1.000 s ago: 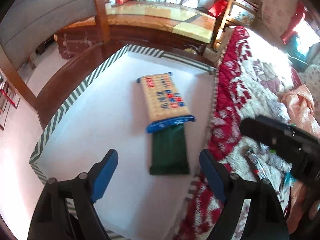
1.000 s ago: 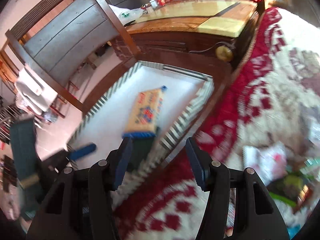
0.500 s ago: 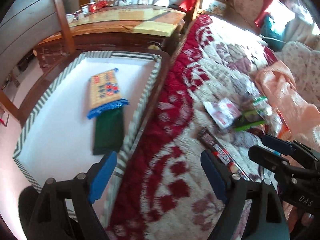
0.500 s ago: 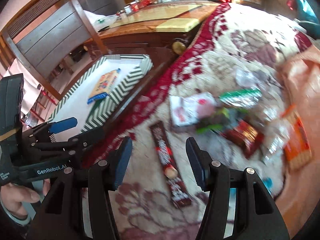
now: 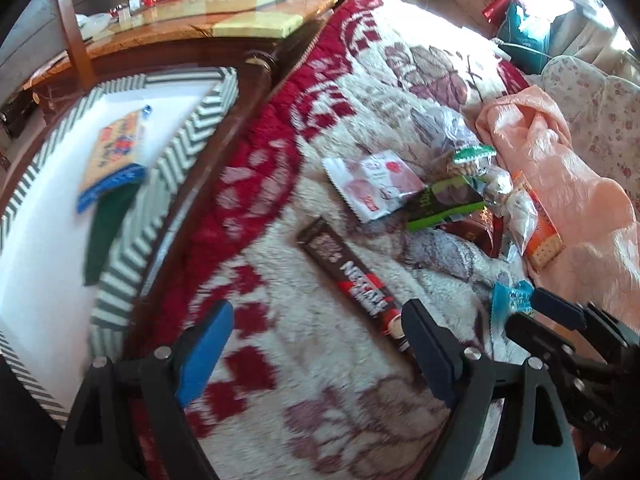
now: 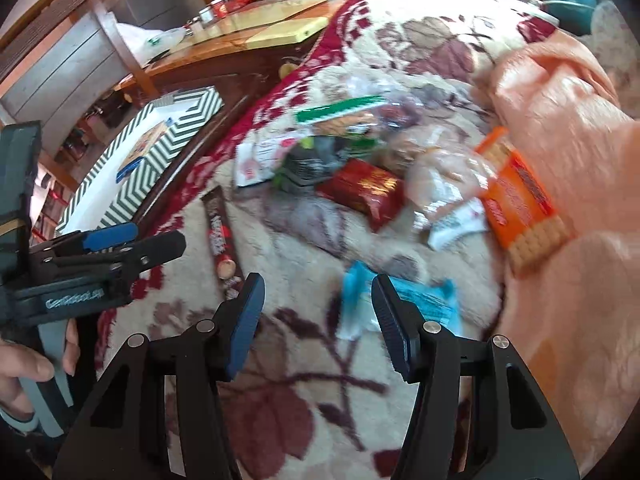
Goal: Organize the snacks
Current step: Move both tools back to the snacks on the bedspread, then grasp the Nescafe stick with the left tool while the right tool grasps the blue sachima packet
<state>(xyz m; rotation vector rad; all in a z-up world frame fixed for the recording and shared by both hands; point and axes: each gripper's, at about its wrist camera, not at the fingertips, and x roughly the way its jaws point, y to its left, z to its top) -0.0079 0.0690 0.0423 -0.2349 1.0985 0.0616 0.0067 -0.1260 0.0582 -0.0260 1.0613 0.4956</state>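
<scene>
Snacks lie scattered on a red and cream blanket (image 5: 320,400). A long brown Nestle bar (image 5: 352,280) (image 6: 219,236) lies just ahead of my left gripper (image 5: 316,344), which is open and empty. A light blue packet (image 6: 400,304) (image 5: 512,300) lies just past my right gripper (image 6: 318,312), also open and empty. Farther off lie a pink and white pouch (image 5: 372,184), a green packet (image 5: 444,202), a red packet (image 6: 364,190) and an orange cracker pack (image 6: 520,208). A striped box (image 5: 176,152) at the left holds a yellow cracker pack (image 5: 112,156) and a dark green pack (image 5: 106,228).
A peach plastic bag (image 5: 560,168) lies at the right of the snacks. A dark wooden bed edge (image 5: 224,128) runs between the blanket and the striped box. A wooden table (image 5: 224,12) and a chair (image 6: 80,52) stand behind.
Both grippers have swung right, from over the striped box to over the blanket and the snack pile. Both stay open and empty.
</scene>
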